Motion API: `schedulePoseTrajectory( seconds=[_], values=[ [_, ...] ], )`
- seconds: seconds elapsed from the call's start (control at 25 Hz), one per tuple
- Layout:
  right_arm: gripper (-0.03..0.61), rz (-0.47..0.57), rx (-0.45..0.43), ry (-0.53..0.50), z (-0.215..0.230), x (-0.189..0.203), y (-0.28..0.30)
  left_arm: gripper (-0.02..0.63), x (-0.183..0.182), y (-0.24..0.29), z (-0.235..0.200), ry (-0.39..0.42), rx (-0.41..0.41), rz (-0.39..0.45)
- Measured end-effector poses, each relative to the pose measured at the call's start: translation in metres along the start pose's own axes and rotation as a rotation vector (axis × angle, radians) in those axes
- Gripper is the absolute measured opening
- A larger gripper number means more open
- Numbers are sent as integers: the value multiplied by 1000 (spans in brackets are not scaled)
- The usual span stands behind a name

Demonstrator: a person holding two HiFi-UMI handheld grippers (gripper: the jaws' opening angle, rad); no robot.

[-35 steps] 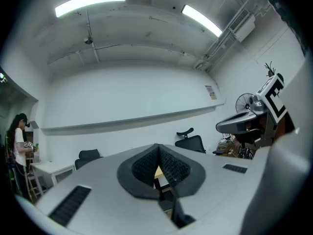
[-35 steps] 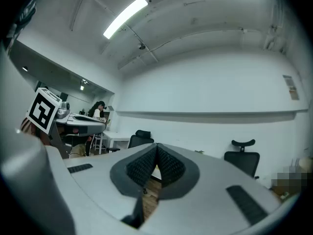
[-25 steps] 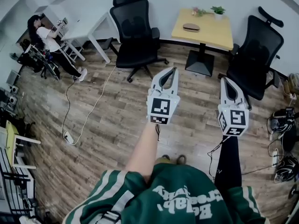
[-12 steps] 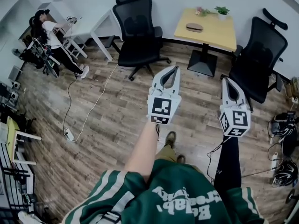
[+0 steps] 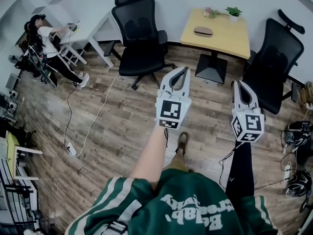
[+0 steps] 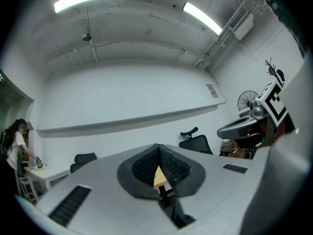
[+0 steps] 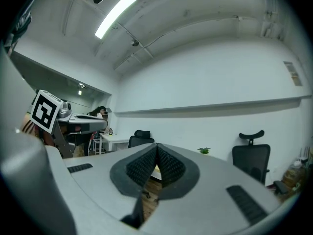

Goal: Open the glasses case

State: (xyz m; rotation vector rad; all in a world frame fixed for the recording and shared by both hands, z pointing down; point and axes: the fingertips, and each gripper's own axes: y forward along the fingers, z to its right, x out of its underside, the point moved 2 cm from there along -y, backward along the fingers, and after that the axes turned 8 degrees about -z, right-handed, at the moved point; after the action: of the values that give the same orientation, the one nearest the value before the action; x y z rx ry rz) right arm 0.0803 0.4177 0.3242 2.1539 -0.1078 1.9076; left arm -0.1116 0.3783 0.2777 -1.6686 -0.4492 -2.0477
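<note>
L tongs (image 5: 184, 71) & R tongs (image 5: 238, 83): both closed, empty, arms out fwd, approx. level above wood floor (image 5: 112, 131). Glasses case (image 5: 201, 31) on yellow desk (image 5: 220, 39), well apart from both.

A black office chair (image 5: 139, 31) stands beside a yellow table (image 5: 225, 39) bearing a potted plant (image 5: 234, 11).

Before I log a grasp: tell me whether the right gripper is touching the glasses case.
Apart. The head view shows the right gripper out over the wooden floor, well short of the yellow table where the glasses case lies.
</note>
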Motion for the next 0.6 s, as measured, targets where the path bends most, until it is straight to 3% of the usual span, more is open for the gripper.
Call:
schedulePoseTrajectory(
  seconds=[0.6],
  values=[
    [9, -14, 29, 48, 22, -30, 154, 15, 16, 128, -97, 2, 49, -3]
  ],
)
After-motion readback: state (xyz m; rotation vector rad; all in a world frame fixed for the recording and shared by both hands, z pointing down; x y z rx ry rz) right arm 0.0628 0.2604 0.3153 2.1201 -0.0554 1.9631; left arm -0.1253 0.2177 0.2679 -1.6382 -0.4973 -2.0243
